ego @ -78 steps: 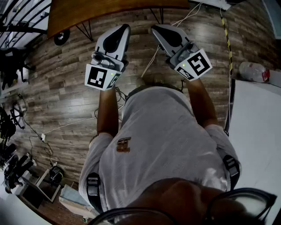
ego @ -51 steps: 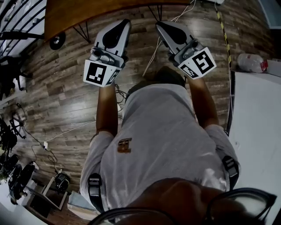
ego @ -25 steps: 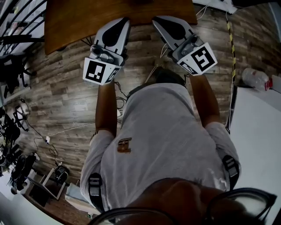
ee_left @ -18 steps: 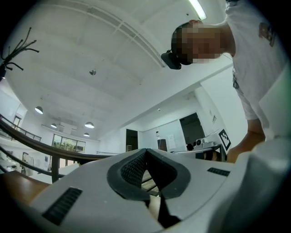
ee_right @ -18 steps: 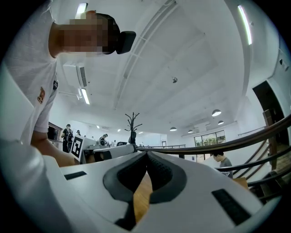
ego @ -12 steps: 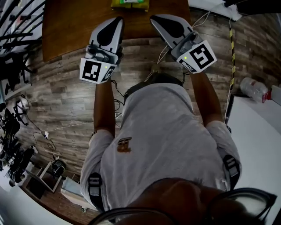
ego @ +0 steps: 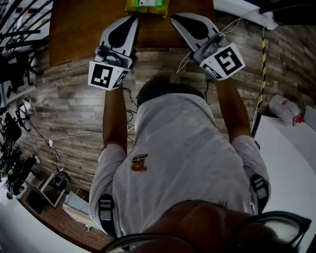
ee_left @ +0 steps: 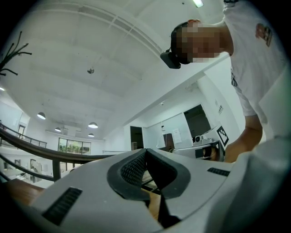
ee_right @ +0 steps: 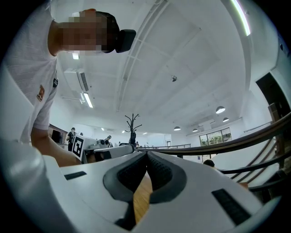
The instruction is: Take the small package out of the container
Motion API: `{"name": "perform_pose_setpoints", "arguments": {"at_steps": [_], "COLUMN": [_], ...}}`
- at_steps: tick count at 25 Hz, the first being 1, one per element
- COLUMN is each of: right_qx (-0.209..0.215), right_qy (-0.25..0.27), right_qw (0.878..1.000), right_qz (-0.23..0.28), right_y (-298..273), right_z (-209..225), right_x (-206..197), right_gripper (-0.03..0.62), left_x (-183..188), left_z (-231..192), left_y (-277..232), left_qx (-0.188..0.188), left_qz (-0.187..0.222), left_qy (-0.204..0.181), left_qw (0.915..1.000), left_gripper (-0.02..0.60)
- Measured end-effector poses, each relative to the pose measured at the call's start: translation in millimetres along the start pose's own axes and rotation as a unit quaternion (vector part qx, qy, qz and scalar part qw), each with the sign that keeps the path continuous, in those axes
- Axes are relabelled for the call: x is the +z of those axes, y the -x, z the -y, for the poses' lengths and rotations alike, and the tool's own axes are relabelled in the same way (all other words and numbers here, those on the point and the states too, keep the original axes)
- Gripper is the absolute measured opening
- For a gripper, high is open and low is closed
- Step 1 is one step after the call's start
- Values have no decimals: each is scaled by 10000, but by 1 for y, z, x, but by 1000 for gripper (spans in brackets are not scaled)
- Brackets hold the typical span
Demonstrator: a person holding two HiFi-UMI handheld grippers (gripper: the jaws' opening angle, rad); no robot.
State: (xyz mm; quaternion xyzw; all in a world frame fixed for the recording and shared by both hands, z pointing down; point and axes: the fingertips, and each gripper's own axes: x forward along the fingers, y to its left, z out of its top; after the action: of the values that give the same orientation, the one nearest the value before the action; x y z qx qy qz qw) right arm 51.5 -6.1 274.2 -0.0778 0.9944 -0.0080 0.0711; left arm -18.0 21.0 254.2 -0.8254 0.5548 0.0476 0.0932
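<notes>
In the head view a green and yellow object lies on the brown wooden table at the top edge; only part of it shows, so I cannot tell whether it is the package or the container. My left gripper reaches over the table's near edge, just left of that object, jaws shut and empty. My right gripper sits just right of it, also shut with nothing held. In the left gripper view the left gripper has its pads pressed together, as does the right gripper in the right gripper view.
A white table stands at the right with a plastic bottle by its far corner. Cables run over the wood-plank floor under the grippers. Black equipment lines the left edge. Striped tape marks the floor.
Both grippers have moved forward from over the floor to over the table's near edge. The green and yellow object has come into view between their tips.
</notes>
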Motion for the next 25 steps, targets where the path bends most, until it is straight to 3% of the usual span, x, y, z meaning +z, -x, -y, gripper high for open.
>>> {"name": "perform_pose_setpoints", "arguments": {"at_steps": [12,25], "right_qx": [-161,-614], "right_qy": [57,93], "right_qw": [9998,9976], "right_qz": [-66,-311], "right_y": [-27,-107], "right_z": [26,81], "right_x": [-4,-30], "right_gripper": [31,31], "left_x": [-15,-53], "left_z": [-35,-119], "left_y": [-25,-59], "left_qx": [-146,-705], "left_qz": [-11,-21], "left_qy": [-24,28], "left_qw": [9999,9975], "left_gripper": [18,19]}}
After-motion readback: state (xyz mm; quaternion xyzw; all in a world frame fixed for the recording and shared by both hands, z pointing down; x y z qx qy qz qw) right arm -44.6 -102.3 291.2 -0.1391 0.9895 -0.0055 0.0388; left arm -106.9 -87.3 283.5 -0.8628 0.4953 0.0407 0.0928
